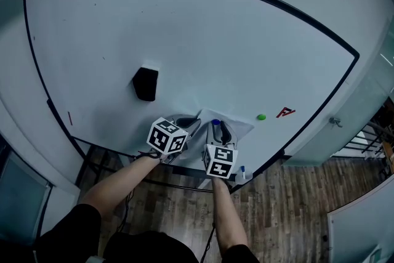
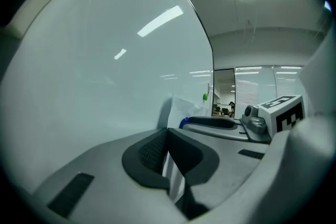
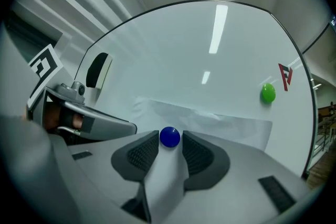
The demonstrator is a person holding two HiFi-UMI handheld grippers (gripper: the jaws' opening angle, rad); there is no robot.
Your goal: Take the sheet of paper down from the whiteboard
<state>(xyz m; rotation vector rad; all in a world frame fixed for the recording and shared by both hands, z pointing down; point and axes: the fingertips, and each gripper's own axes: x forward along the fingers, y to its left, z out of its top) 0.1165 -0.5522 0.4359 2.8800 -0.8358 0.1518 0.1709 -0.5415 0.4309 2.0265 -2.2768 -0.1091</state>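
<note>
The white sheet of paper (image 1: 234,125) hangs low on the whiteboard (image 1: 184,34), with a blue round magnet (image 1: 215,122) on it. My left gripper (image 1: 194,124) is at the sheet's left edge. In the left gripper view its jaws (image 2: 169,157) are shut on a strip of the paper (image 2: 185,108). My right gripper (image 1: 218,129) is just right of it. In the right gripper view the blue magnet (image 3: 169,137) sits between the fingertips of the right gripper (image 3: 169,147), which is open, with thin gaps on both sides. The paper (image 3: 220,124) lies flat behind it.
A black eraser (image 1: 146,84) sticks to the board up and left of the grippers. A green magnet (image 1: 261,117) and a red magnet (image 1: 285,112) sit to the right of the sheet. A marker (image 1: 242,173) rests on the tray below. Wooden floor lies beneath.
</note>
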